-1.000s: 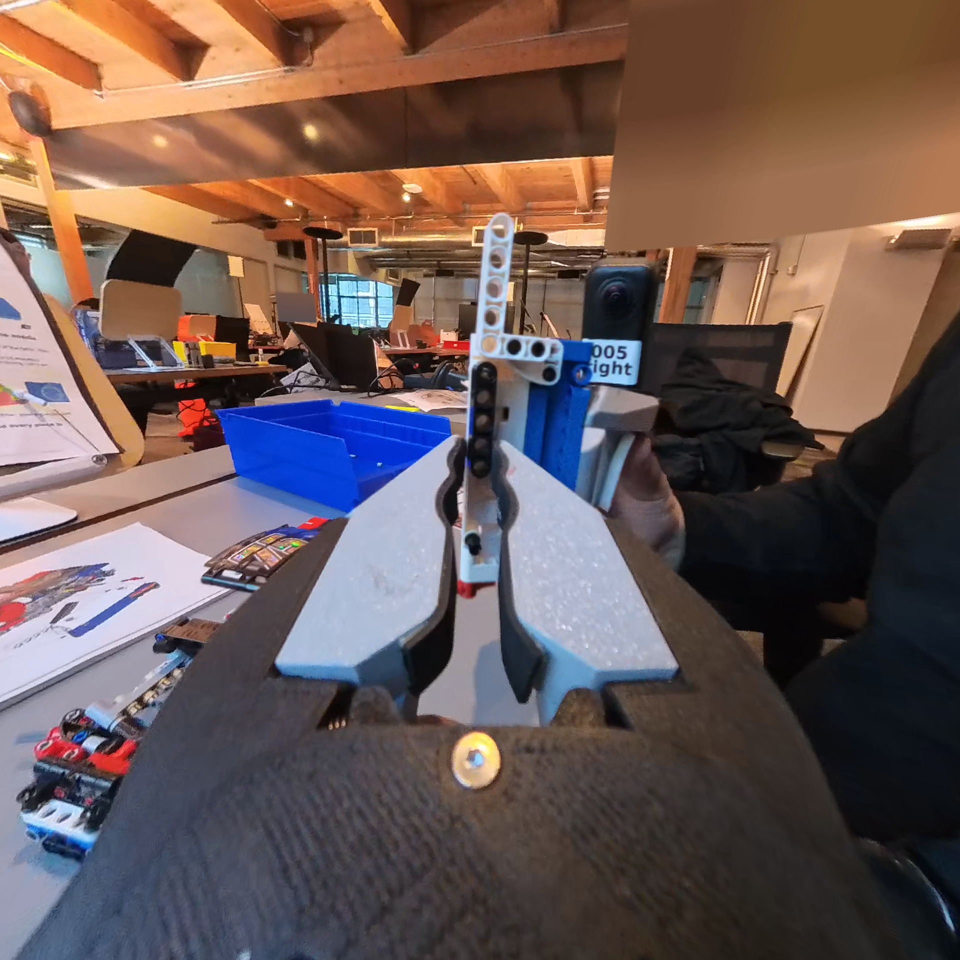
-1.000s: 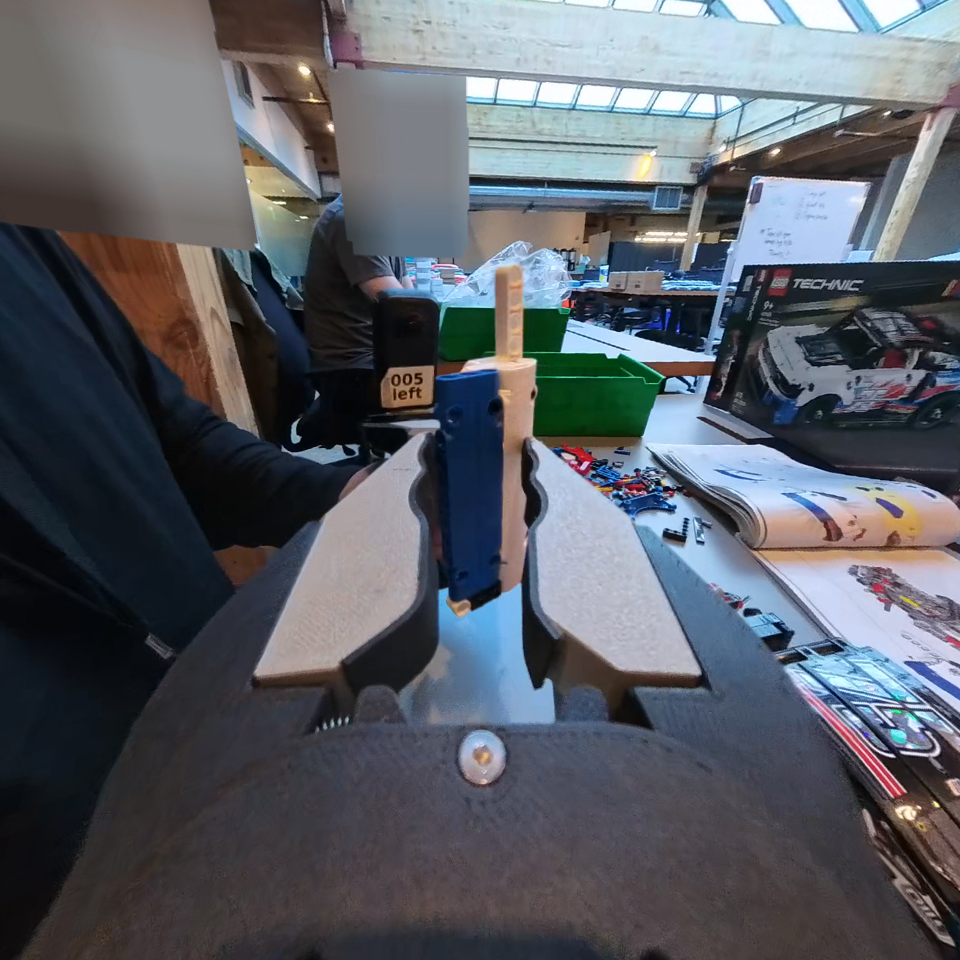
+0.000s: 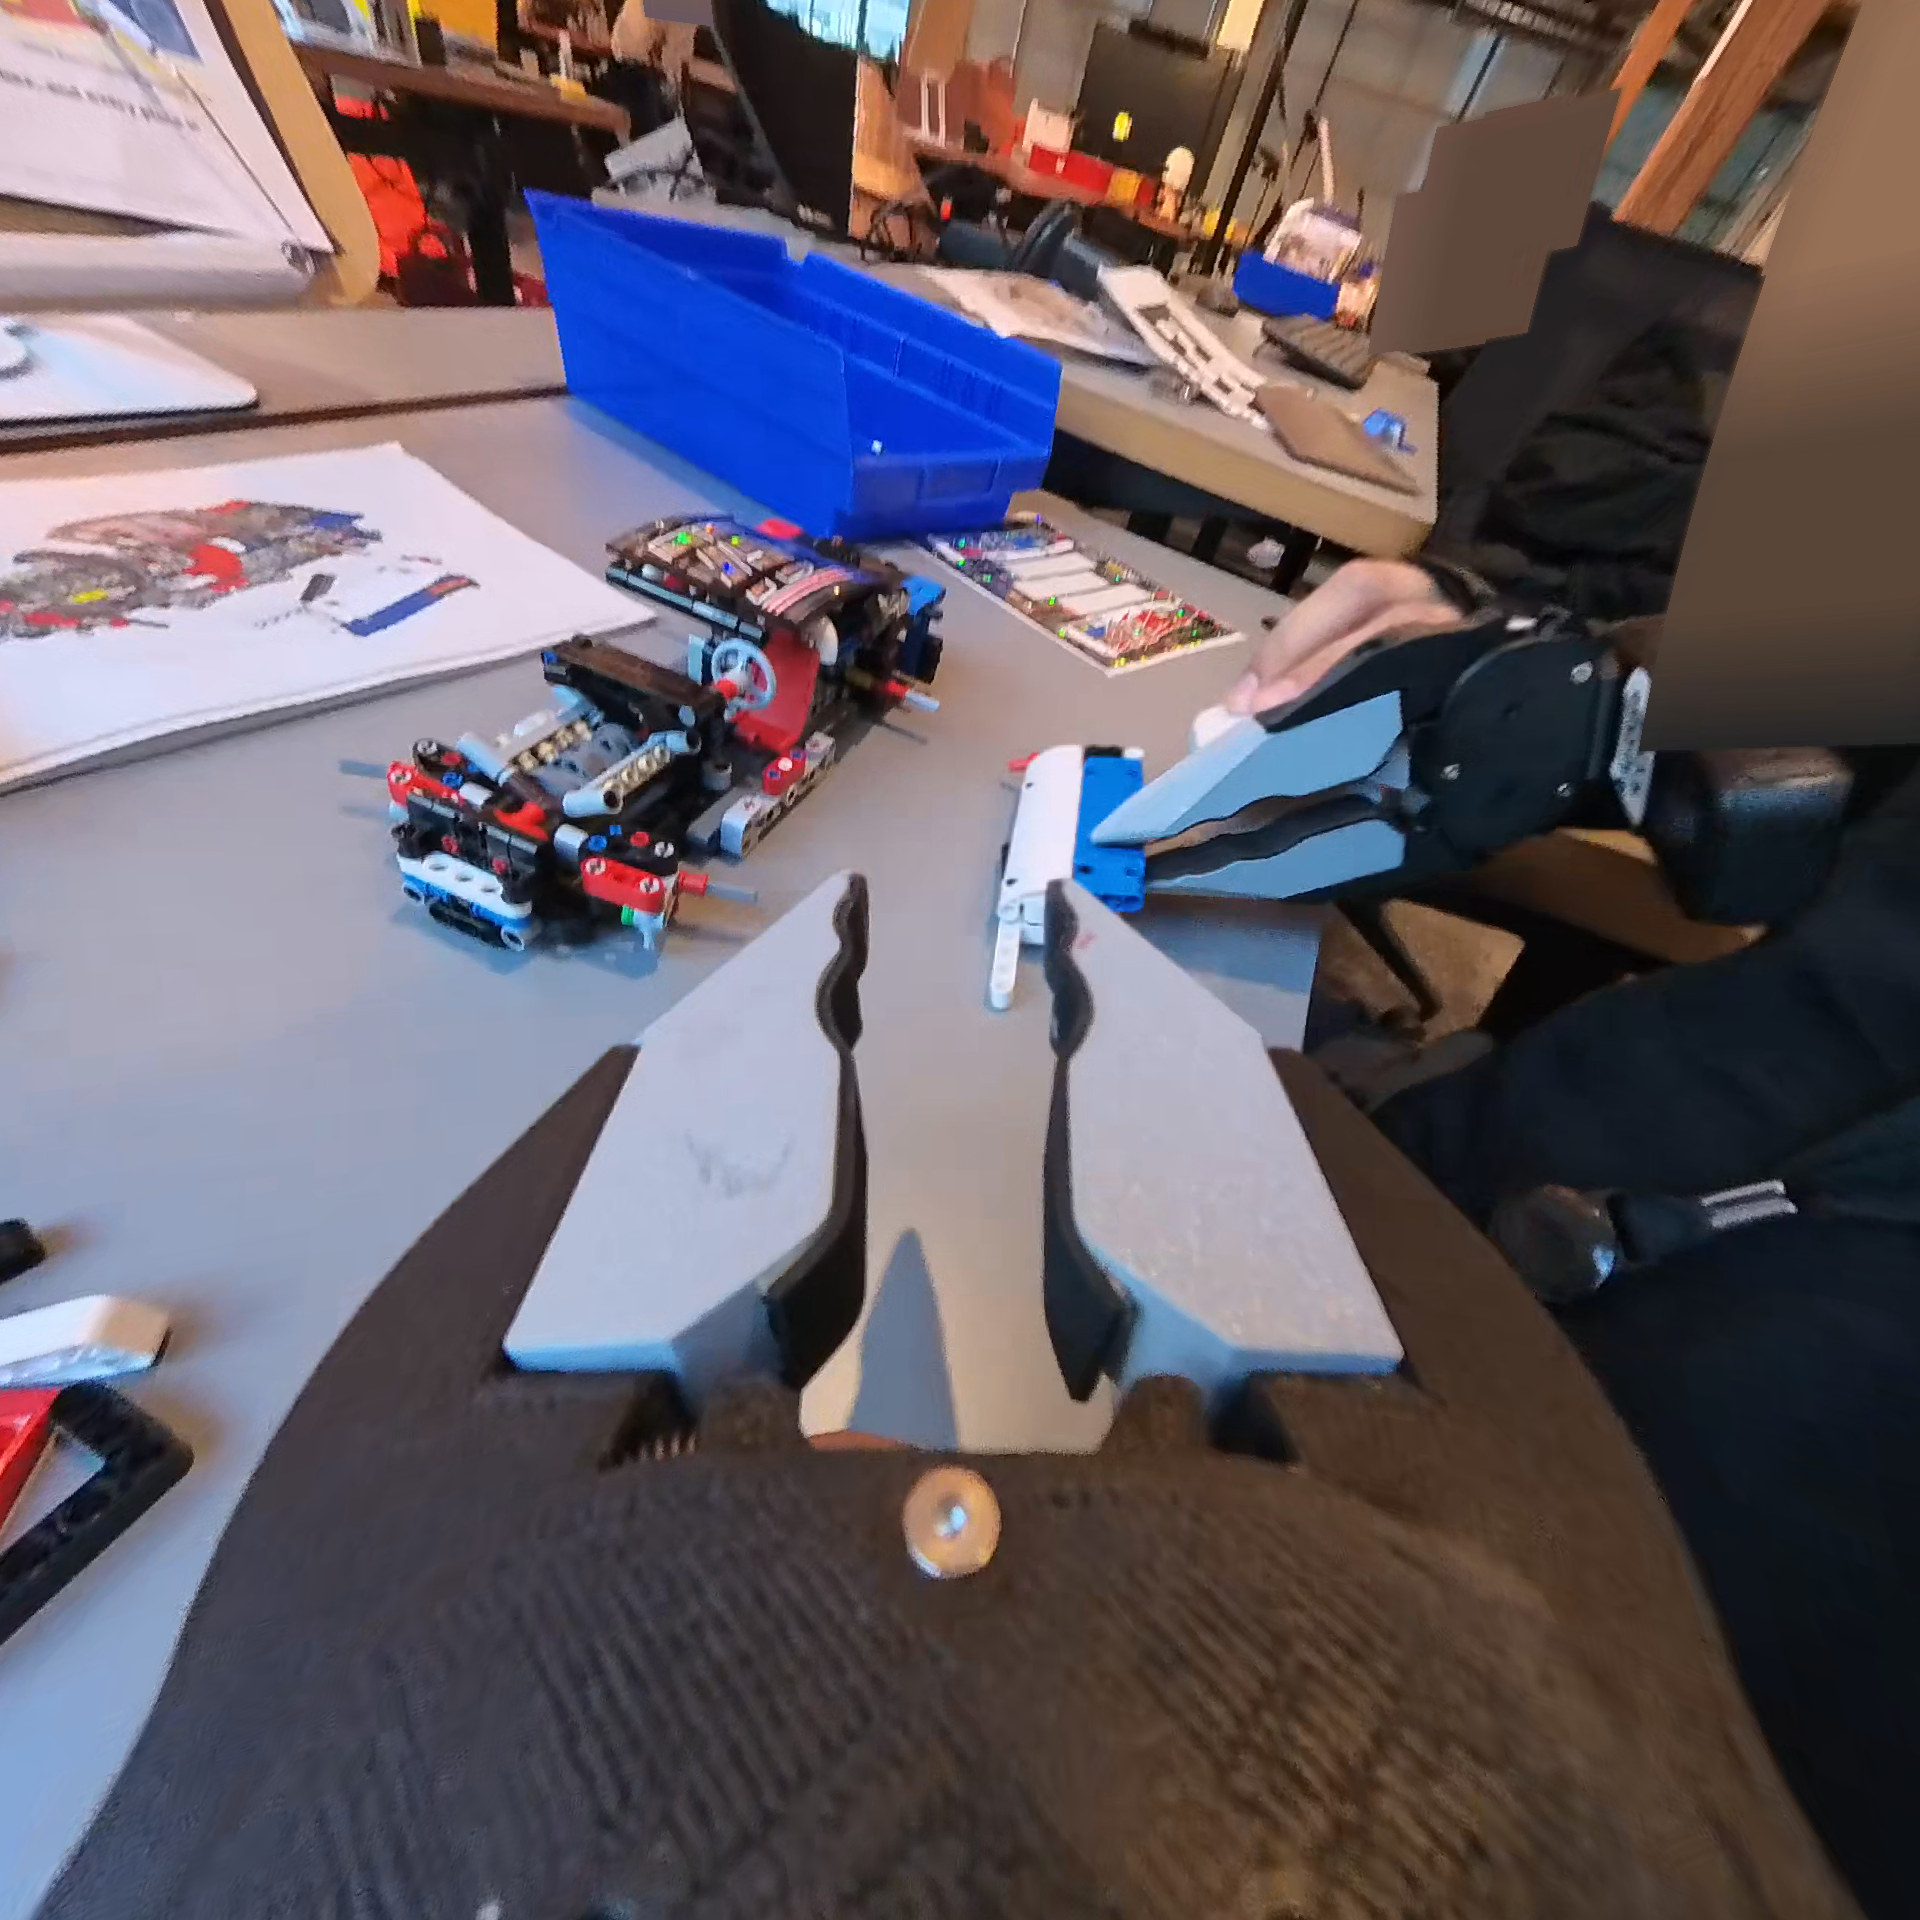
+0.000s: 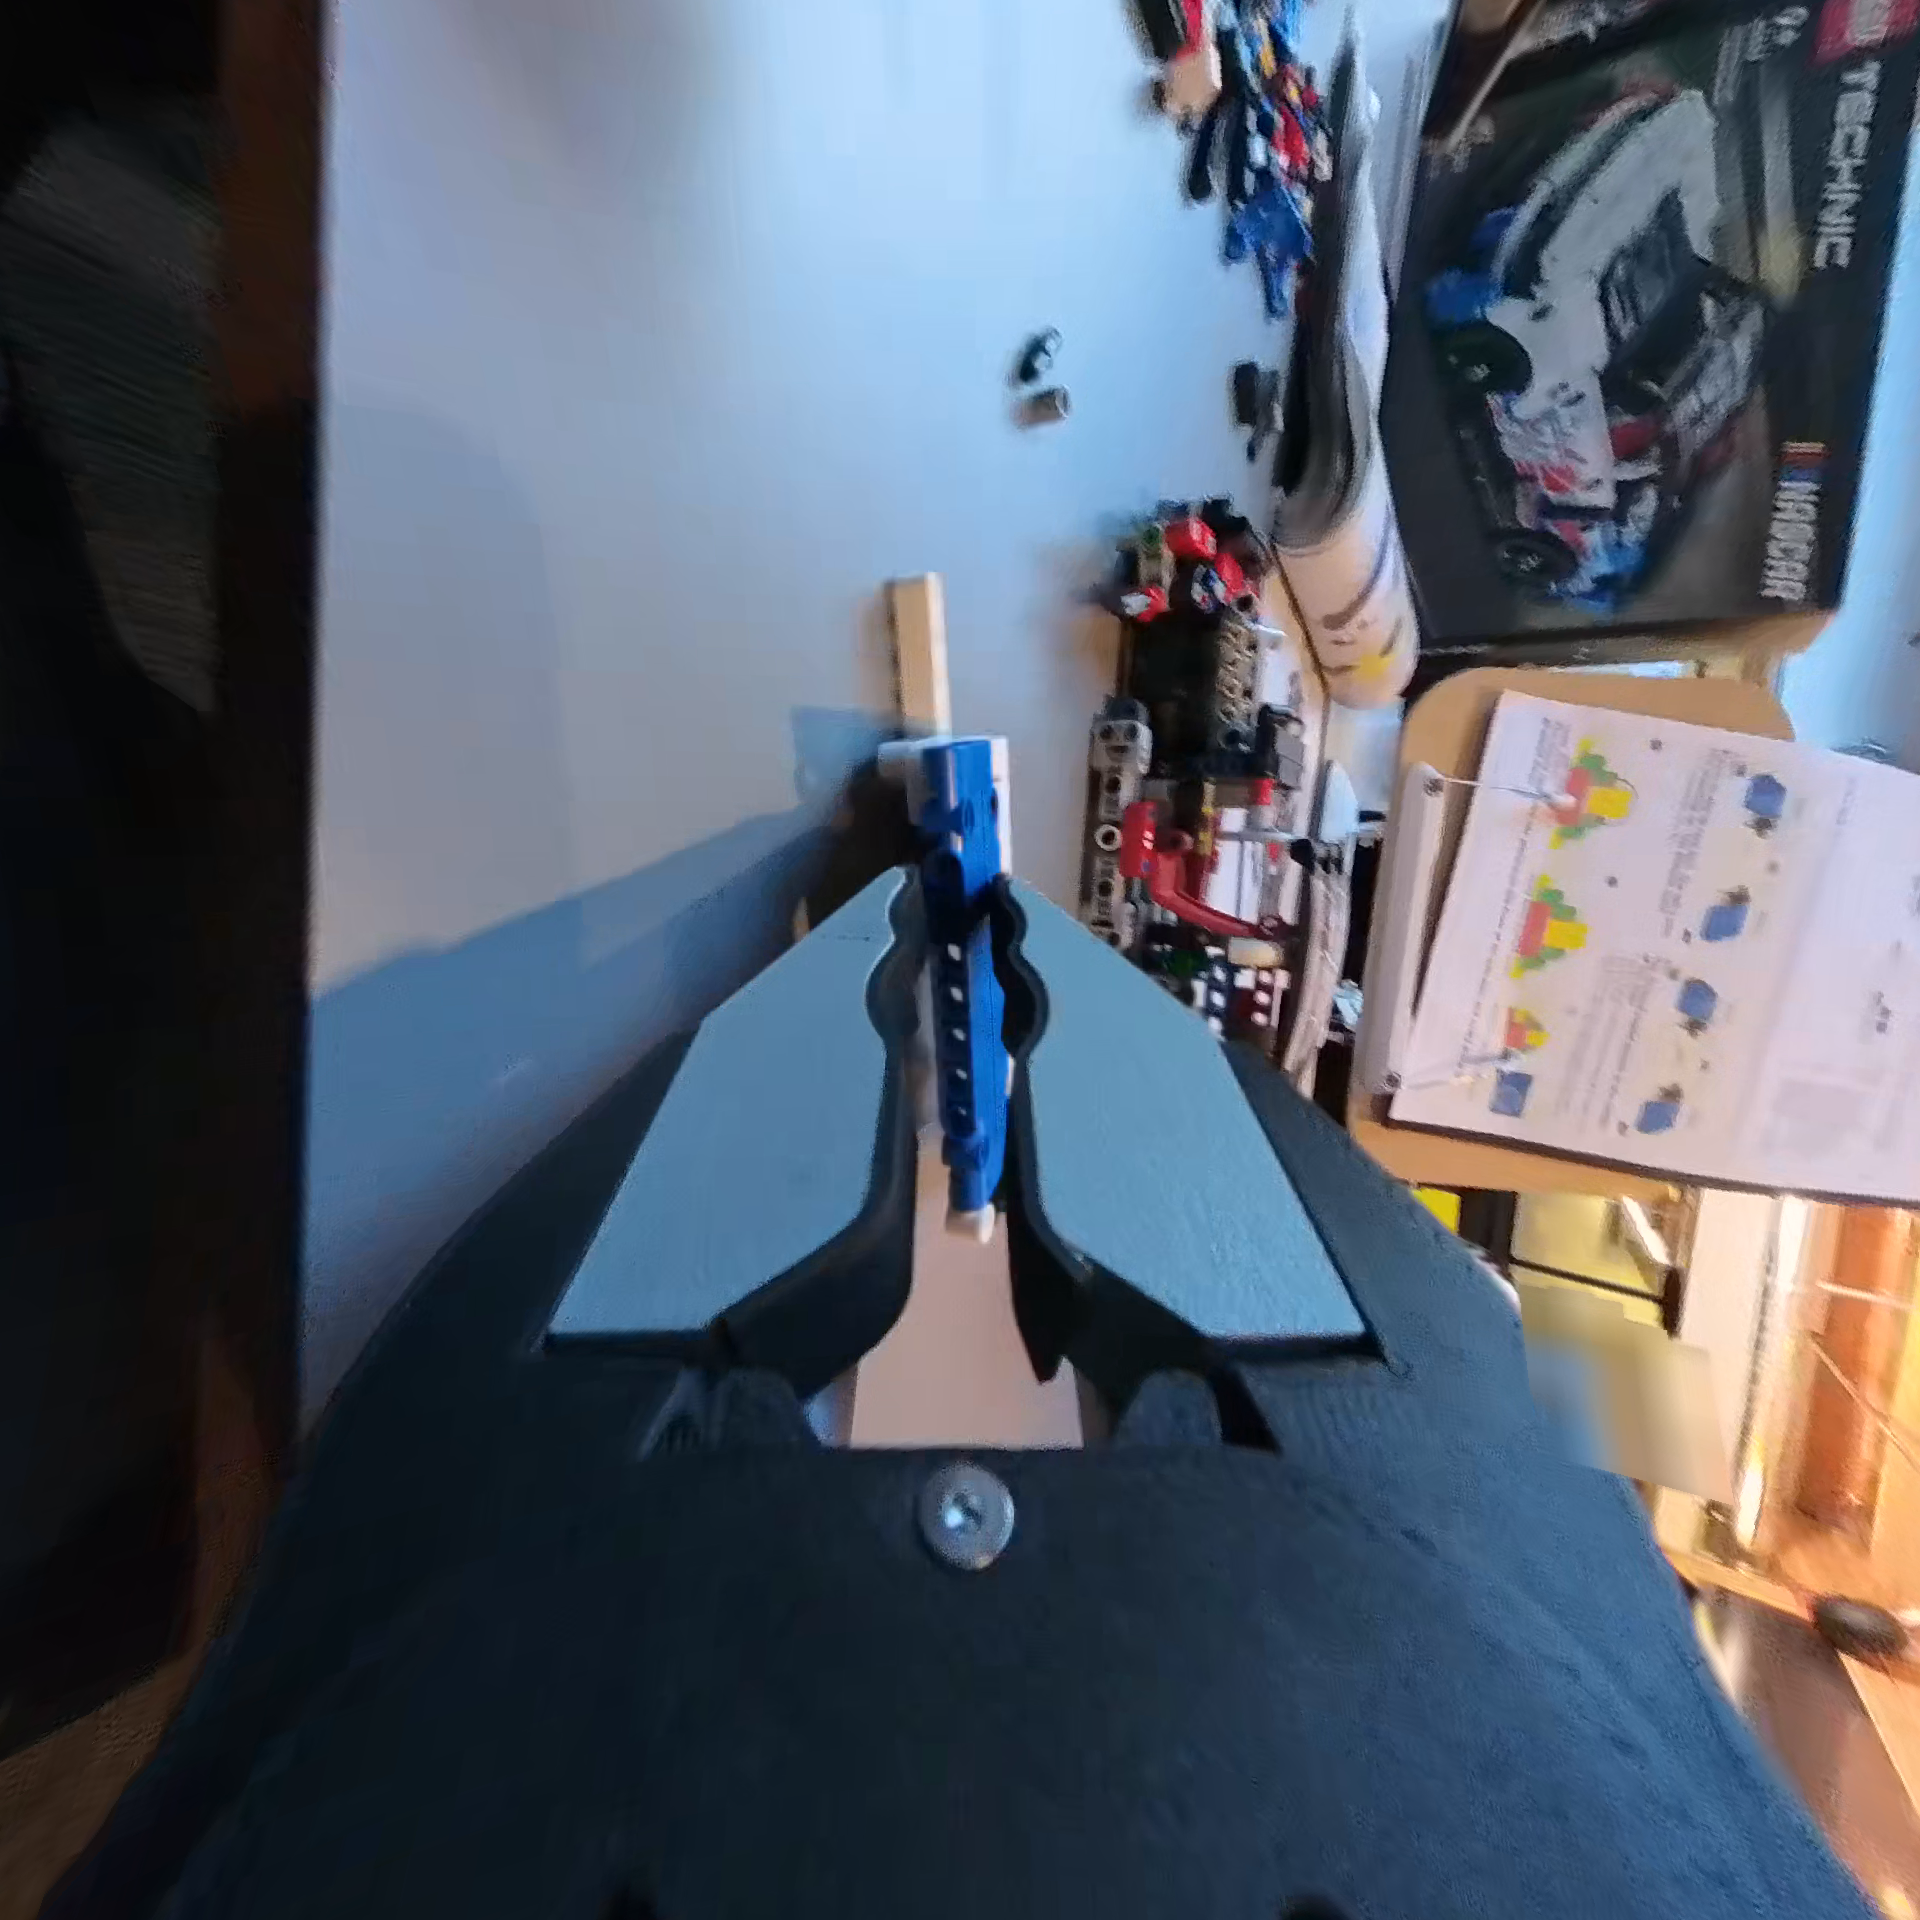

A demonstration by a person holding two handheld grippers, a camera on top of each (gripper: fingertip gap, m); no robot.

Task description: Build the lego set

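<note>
A blue-and-white sub-assembly with a long white beam lies low on the grey table near its right edge. My right gripper is turned on its side and shut on the assembly's blue part; the white beam sticks out past the fingertips of that gripper. My left gripper is open and empty, just short of the assembly. The partly built car chassis stands left of the assembly and also shows in the right wrist view.
A blue bin stands behind the chassis, an open instruction booklet to its left, a sticker sheet to its right. Loose white and black parts lie near left. The set's box and a parts pile lie farther off. Some 15 cm of space lies between my two pairs of fingers.
My left gripper let go of the assembly, opened and tipped down toward the table. My right gripper rolled sideways and brought the assembly down to the table.
</note>
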